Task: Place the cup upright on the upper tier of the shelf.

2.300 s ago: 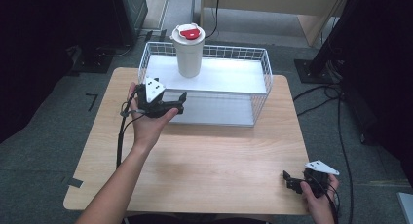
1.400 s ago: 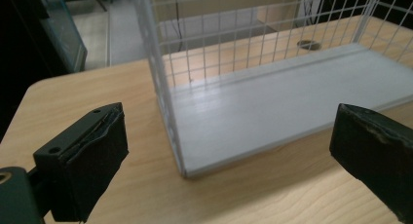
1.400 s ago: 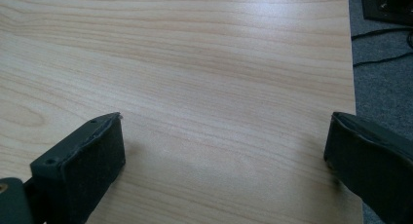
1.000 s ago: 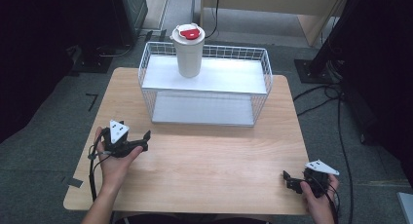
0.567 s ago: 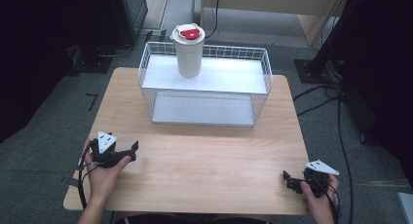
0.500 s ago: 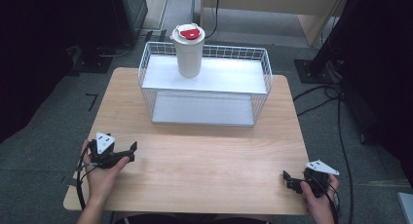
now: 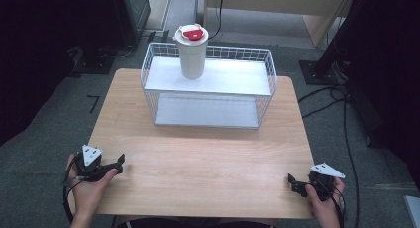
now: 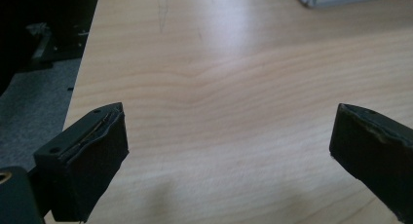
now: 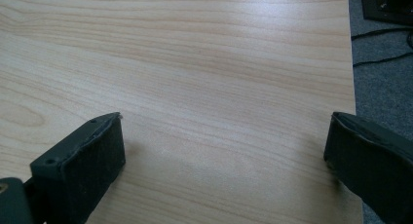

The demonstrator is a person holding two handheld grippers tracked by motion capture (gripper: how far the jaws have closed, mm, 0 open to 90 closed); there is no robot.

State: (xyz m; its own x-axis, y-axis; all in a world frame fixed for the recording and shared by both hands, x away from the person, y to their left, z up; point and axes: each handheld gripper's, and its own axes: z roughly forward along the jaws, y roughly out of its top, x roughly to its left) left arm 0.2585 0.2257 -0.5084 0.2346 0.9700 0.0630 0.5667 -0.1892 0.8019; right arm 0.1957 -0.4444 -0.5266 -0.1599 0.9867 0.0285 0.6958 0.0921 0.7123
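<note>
A light wooden table [image 7: 198, 158] with rounded corners stands on grey carpet. Toward its far edge sits a white wire basket [image 7: 208, 86], resting directly on the wood, with a white shelf across its top and a pale panel at its bottom. A white cup [image 7: 191, 52] with a red-marked lid stands on that shelf at the left. The near half of the tabletop is bare wood grain
</note>
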